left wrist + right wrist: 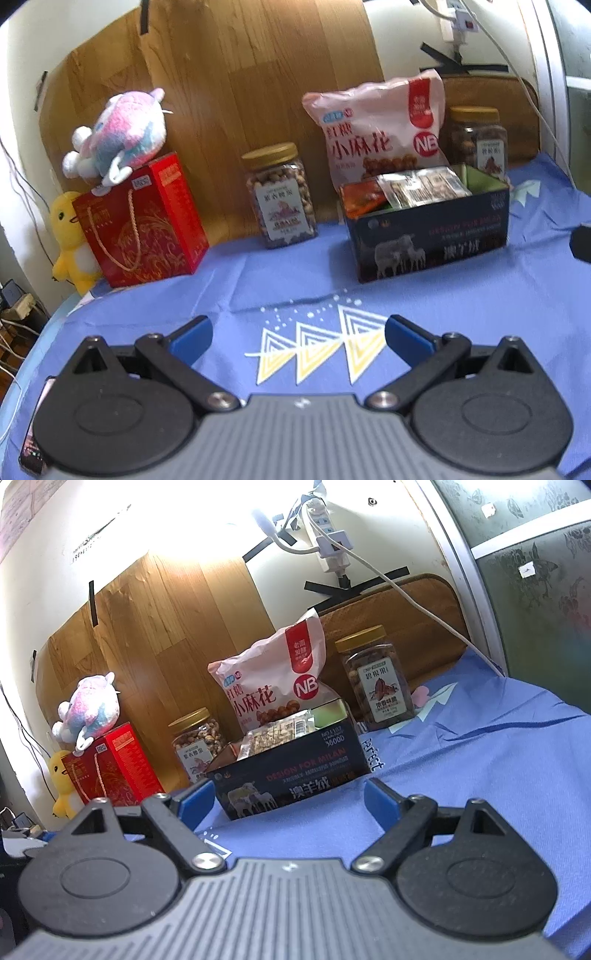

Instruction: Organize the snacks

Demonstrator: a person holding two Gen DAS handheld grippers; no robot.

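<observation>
A dark open box (428,243) (295,779) sits on the blue cloth with several small snack packets (421,188) (277,734) inside. Behind it leans a pink snack bag (376,125) (273,679). One gold-lidded nut jar (280,195) (197,738) stands left of the box, another jar (476,140) (376,675) behind its right end. My left gripper (297,338) hovers open over the cloth's triangle print, short of the box, nothing between its blue pads. My right gripper (290,799) is open too, close in front of the box, holding nothing.
A red gift box (140,221) (110,768) at the left carries a pink plush toy (118,133) (88,705); a yellow plush duck (70,240) (61,779) stands beside it. A wooden board (240,92) leans on the wall behind. A power strip and cables (328,542) hang above.
</observation>
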